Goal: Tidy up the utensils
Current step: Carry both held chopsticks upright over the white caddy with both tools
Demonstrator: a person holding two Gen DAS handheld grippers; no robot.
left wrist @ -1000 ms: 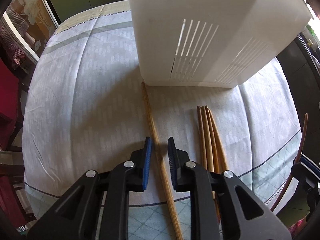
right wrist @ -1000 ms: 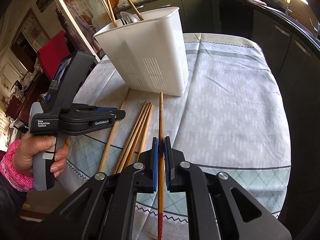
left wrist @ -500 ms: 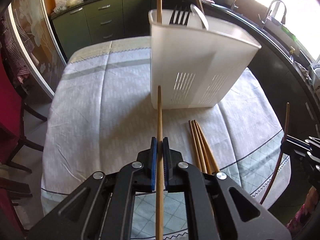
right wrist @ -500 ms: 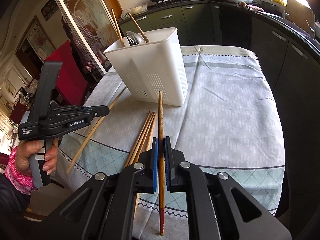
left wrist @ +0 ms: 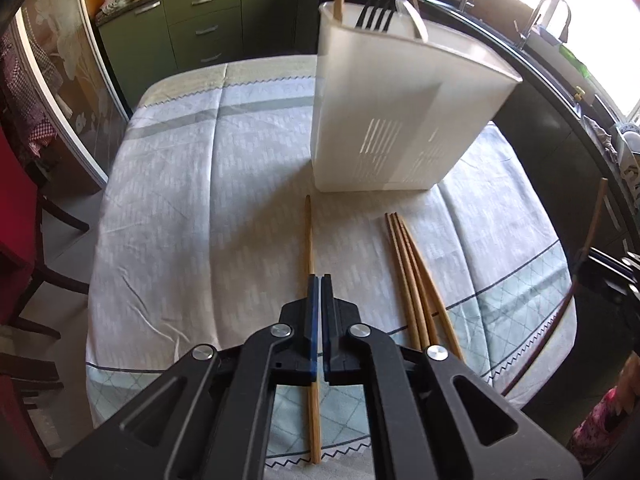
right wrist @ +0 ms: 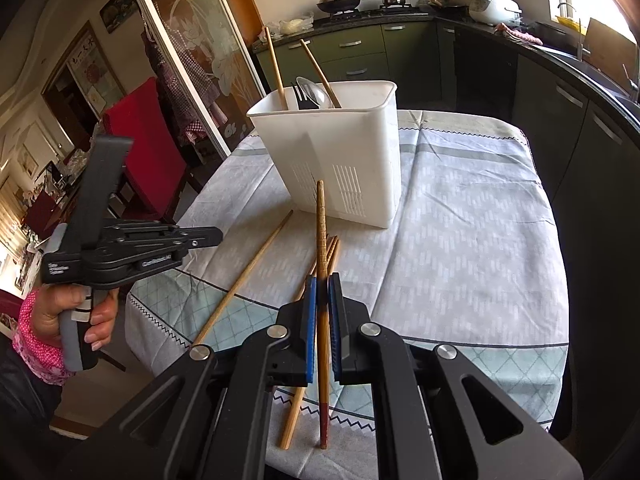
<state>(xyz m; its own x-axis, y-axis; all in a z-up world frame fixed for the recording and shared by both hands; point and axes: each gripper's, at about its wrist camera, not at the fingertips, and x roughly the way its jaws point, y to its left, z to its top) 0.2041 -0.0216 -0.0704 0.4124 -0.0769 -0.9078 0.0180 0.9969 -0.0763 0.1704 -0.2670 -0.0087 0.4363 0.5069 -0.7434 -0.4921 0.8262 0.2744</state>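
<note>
Fingers (left wrist: 313, 320) of the left gripper (left wrist: 320, 280) stand pressed together with only a hairline gap, and nothing is clamped between them. A light chopstick (left wrist: 308, 240) lies flat on the tablecloth (left wrist: 200, 200) directly below, running lengthwise under the gripper with its far tip near the base of the white holder (left wrist: 400, 120). A bundle of chopsticks (left wrist: 408, 272) lies on the cloth to the right of it, well apart from it and fanning slightly toward the near edge. The holder stands upright on the table and contains a fork (left wrist: 376, 18), a spoon (left wrist: 416, 24) and two upright chopsticks.

Right-wrist view: the right gripper (right wrist: 322, 280) is closed on a dark chopstick (right wrist: 320, 220) with a red end. It is gripped near mid-length and held clear of the table, its far tip pointing at the holder (right wrist: 352, 140) and overlapping the slotted wall in this view. The left gripper (right wrist: 212, 236), held by the left hand (right wrist: 88, 312), hangs above the table edge with its fingers together. It is apart from the light chopstick (right wrist: 248, 272), which lies diagonally on the cloth. The bundle (right wrist: 332, 252) lies behind the held chopstick, partly hidden by the right gripper.
</note>
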